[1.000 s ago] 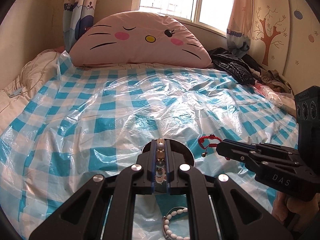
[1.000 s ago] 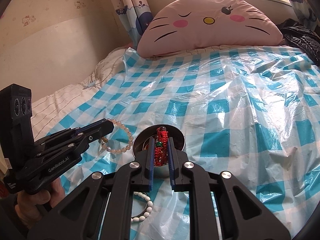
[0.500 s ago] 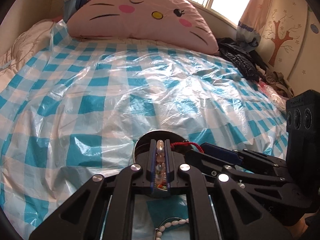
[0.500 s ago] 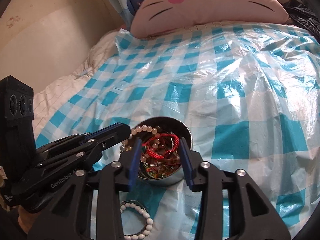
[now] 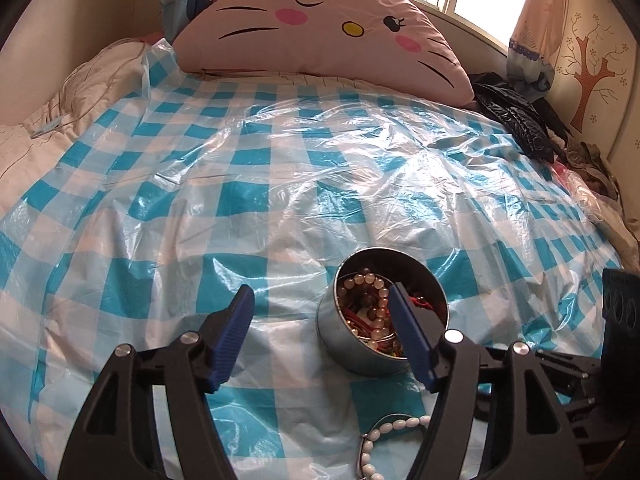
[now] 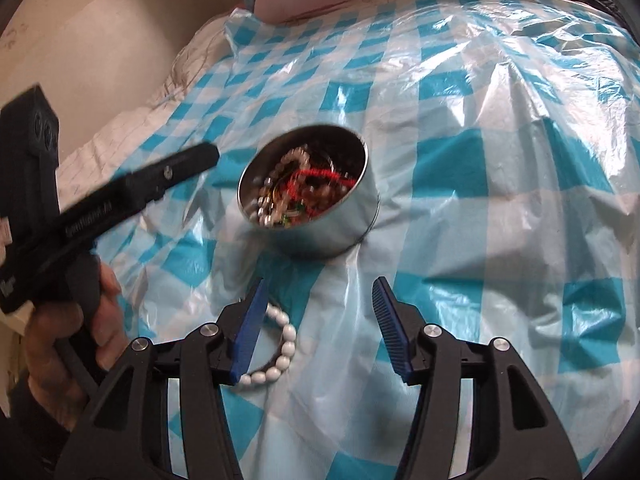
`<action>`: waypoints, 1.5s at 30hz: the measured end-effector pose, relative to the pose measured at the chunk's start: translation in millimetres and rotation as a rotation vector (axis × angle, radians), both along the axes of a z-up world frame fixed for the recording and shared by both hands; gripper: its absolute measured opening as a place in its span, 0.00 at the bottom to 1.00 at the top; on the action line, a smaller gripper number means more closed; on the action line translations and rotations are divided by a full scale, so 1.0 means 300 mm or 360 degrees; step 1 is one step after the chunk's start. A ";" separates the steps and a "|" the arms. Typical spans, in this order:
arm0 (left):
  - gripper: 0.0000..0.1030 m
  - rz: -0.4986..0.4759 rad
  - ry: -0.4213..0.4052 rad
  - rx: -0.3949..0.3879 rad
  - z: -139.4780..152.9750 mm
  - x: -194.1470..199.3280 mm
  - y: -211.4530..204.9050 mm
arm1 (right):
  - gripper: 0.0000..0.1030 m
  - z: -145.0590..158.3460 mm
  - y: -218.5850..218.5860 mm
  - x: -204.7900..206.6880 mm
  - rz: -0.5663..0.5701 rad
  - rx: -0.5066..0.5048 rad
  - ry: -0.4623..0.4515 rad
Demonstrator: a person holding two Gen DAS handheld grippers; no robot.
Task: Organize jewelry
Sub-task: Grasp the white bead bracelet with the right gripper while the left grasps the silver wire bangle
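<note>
Right wrist: tin (image 6: 320, 224) beyond opening hand-held gripper (image 6: 318, 320).

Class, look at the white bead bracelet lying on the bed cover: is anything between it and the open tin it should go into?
Nothing visible. Only bare checked cover separates the white bead bracelet from the tin, whose top is open.

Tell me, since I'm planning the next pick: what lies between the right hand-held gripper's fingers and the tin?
Only bare checked plastic sheet, seen in the right wrist view between right hand-held gripper and round metal tin.
</note>
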State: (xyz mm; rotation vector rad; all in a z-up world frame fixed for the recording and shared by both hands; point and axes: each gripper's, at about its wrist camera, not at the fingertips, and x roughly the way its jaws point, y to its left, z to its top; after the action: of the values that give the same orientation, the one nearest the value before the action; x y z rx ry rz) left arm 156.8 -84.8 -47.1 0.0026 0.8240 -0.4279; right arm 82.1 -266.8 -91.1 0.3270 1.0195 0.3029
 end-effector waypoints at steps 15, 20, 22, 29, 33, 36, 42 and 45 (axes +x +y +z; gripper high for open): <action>0.70 0.0004 0.0108 0.0116 -0.050 -0.115 0.083 | 0.07 -0.033 0.118 -0.011 0.0227 -0.0077 0.0104; 0.70 -0.0014 0.0121 0.0147 -0.061 -0.125 0.077 | 0.07 0.051 0.076 -0.053 0.0098 -0.0048 -0.0065; 0.70 -0.0037 0.0139 0.0142 -0.066 -0.127 0.072 | 0.07 0.081 0.021 -0.067 -0.0017 0.0007 -0.0127; 0.70 -0.0447 0.0143 0.0365 -0.128 -0.221 -0.101 | 0.07 0.109 -0.135 -0.085 -0.0296 0.0168 -0.0219; 0.65 -0.0501 0.0189 0.0469 -0.173 -0.234 -0.131 | 0.07 0.117 -0.149 -0.090 -0.0313 0.0173 -0.0245; 0.39 -0.0524 0.0247 0.0450 -0.189 -0.225 -0.130 | 0.07 0.119 -0.158 -0.091 -0.0322 0.0194 -0.0252; 0.03 -0.0511 0.0230 0.0365 -0.159 -0.221 -0.109 | 0.07 0.148 -0.169 -0.116 -0.0325 0.0221 -0.0349; 0.04 -0.0456 0.0148 0.0229 -0.101 -0.212 -0.073 | 0.07 0.178 -0.167 -0.132 -0.0315 0.0233 -0.0438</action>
State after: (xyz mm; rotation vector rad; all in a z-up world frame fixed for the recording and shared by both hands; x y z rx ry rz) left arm 93.2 -106.8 -77.3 0.2380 0.9490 -0.6410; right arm 42.5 -316.9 -37.6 0.5009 0.6894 0.2362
